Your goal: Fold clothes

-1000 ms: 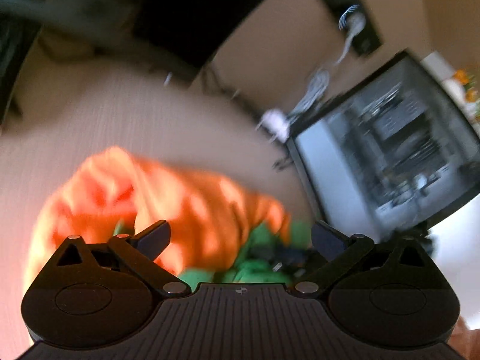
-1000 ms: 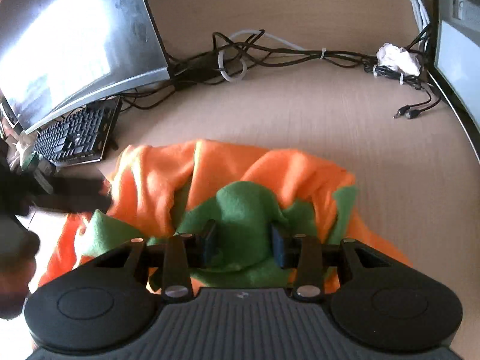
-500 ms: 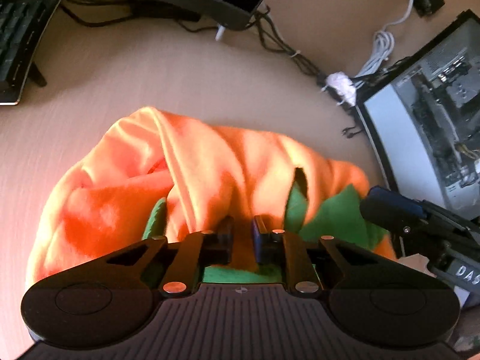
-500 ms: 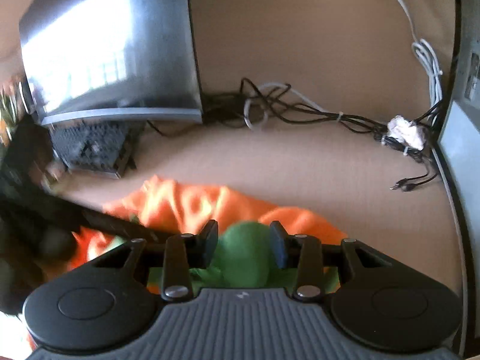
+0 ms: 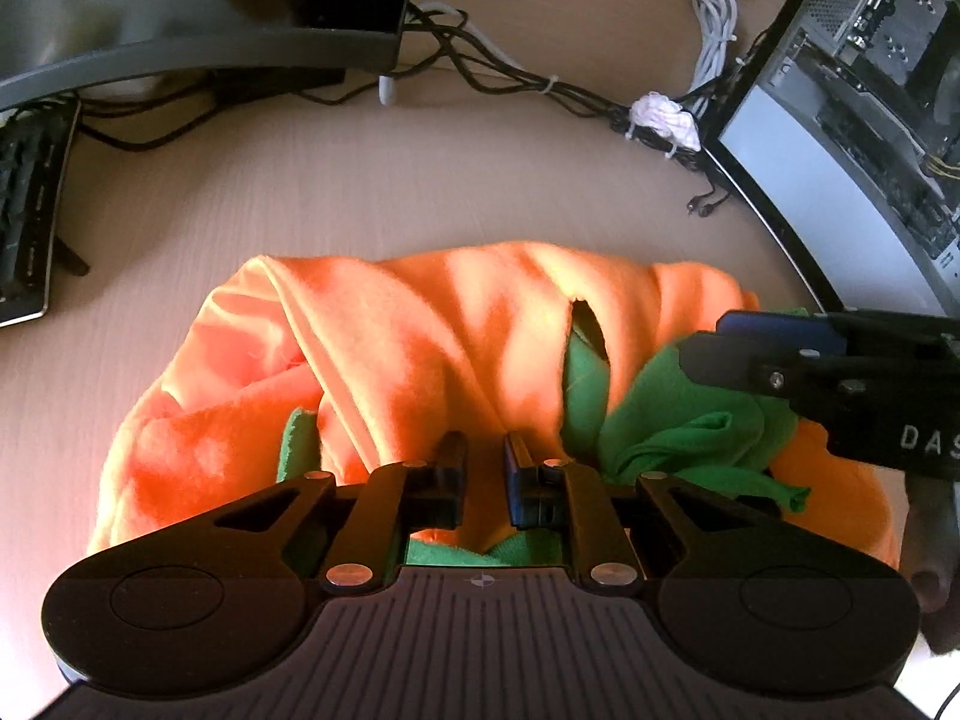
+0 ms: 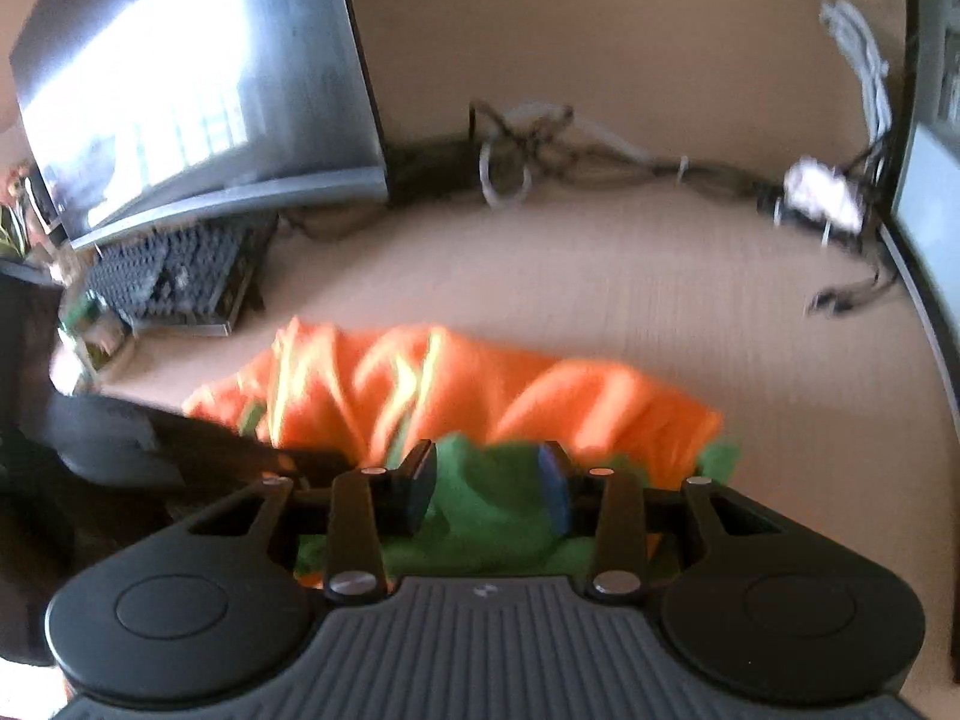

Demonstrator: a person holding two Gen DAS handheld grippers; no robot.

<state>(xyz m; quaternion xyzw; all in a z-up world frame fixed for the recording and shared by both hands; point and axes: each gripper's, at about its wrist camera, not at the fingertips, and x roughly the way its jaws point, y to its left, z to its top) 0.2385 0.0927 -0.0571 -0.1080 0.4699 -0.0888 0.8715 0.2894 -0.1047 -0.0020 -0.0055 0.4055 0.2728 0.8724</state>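
An orange garment [image 5: 420, 354] with green trim [image 5: 672, 420] lies bunched on the beige desk [image 5: 360, 180]. My left gripper [image 5: 485, 468] is shut on a fold of the orange cloth near its front edge. My right gripper [image 6: 487, 483] is shut on the green part [image 6: 486, 498] of the garment; it also shows in the left wrist view [image 5: 780, 354], at the garment's right side. The right wrist view is blurred, and the left gripper shows there as a dark shape [image 6: 150, 438] at the left.
A curved monitor [image 5: 198, 6] stands at the back left with a keyboard [image 5: 24, 222] under it. Tangled cables [image 5: 540, 84] run along the back. A PC case [image 5: 870, 96] stands on the right.
My left gripper swung down onto the garment and closed on the orange cloth. My right gripper has kept its hold on the green part and lifted while moving.
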